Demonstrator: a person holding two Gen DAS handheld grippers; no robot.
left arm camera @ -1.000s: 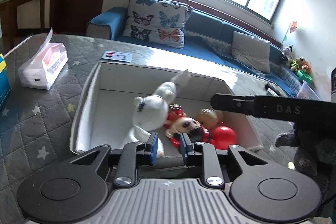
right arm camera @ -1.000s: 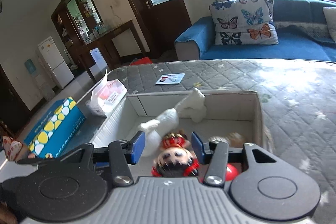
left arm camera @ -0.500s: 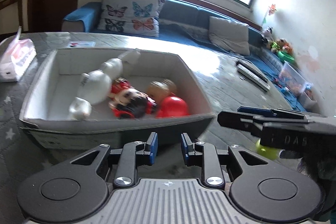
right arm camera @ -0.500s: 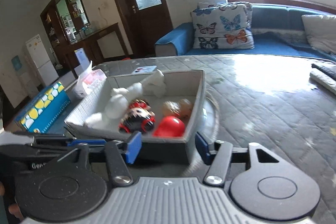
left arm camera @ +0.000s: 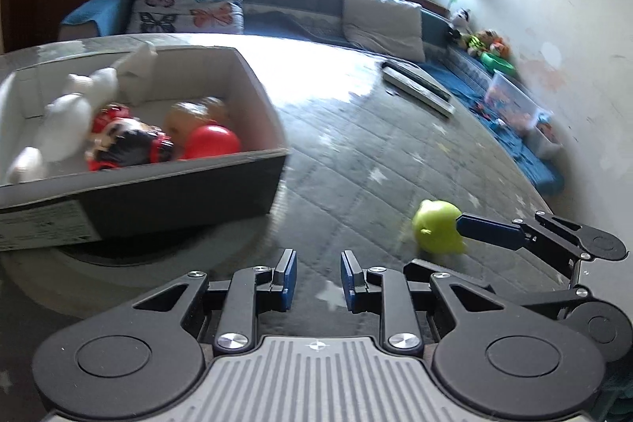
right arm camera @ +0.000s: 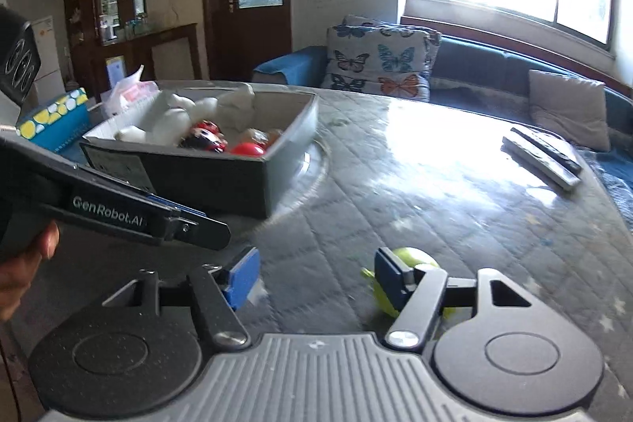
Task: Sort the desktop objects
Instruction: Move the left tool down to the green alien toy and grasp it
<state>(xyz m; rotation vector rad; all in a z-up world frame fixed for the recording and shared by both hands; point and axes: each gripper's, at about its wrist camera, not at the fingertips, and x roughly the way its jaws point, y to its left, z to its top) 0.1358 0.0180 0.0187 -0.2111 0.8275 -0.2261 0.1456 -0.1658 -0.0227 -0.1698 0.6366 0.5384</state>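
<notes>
A second ago your right gripper (right arm camera: 316, 277) hung over the box (left arm camera: 253, 86) with the red and black doll between its fingers; now both tools have swung away to the open tabletop, and the doll (left arm camera: 126, 143) lies inside the box. That drop is done, by the look of it, and you're lining up on the next piece.

The next piece is the green toy (left arm camera: 437, 232), sitting on the quilted table cover (left arm camera: 356, 153) well apart from the box. Your right gripper's jaws are wide and empty, with one blue pad just beside the toy (touching or not, the blur won't say). It isn't between the fingers yet, so you'd need to shift right. Your left gripper (left arm camera: 315, 275) holds nothing, jaws at a narrow gap.

The box holds a white plush animal (left arm camera: 67, 117), the doll, a red ball (left arm camera: 211, 141) and a brownish round toy (left arm camera: 194, 111) behind the ball.
</notes>
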